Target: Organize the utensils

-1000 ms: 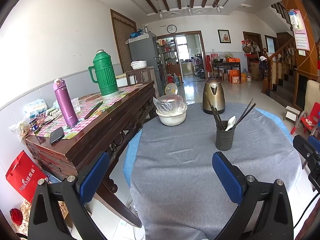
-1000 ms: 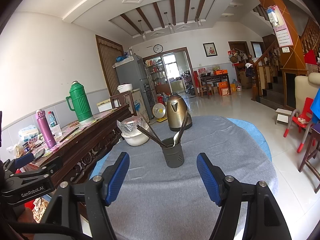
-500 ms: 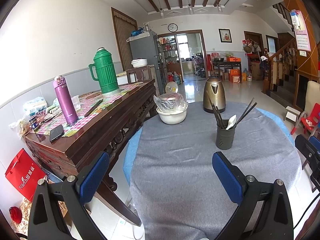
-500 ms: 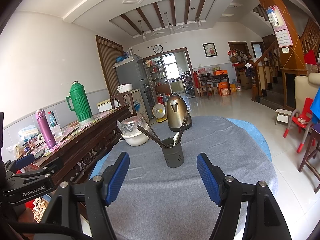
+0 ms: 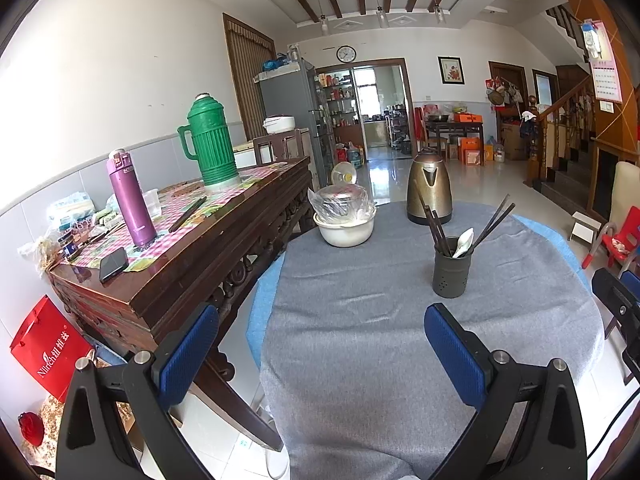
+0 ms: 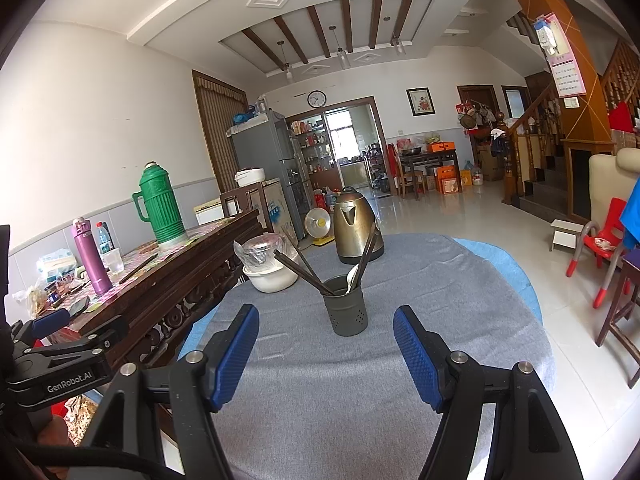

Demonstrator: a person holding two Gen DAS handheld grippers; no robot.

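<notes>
The dark utensil holder is standing upright on the grey surface, chopsticks fanning upward, straight ahead of the released, empty right claw, while the equally released left claw is sitting farther off.

1. White walls with a grey lower band run along the left side.
2. A recessed ceiling carries dark wooden beams and hanging pendant lamps.
3. Glossy white floor tiles reflect bright daylight.
4. A dark carved wooden sideboard stands along the left wall.
5. A grey refrigerator stands at the far left, beside an open doorway to a shelved room.
6. A round clock hangs above that doorway, a framed picture to its right.
7. A wooden staircase rises on the far right.
8. A red child's chair stands on the right.
</notes>
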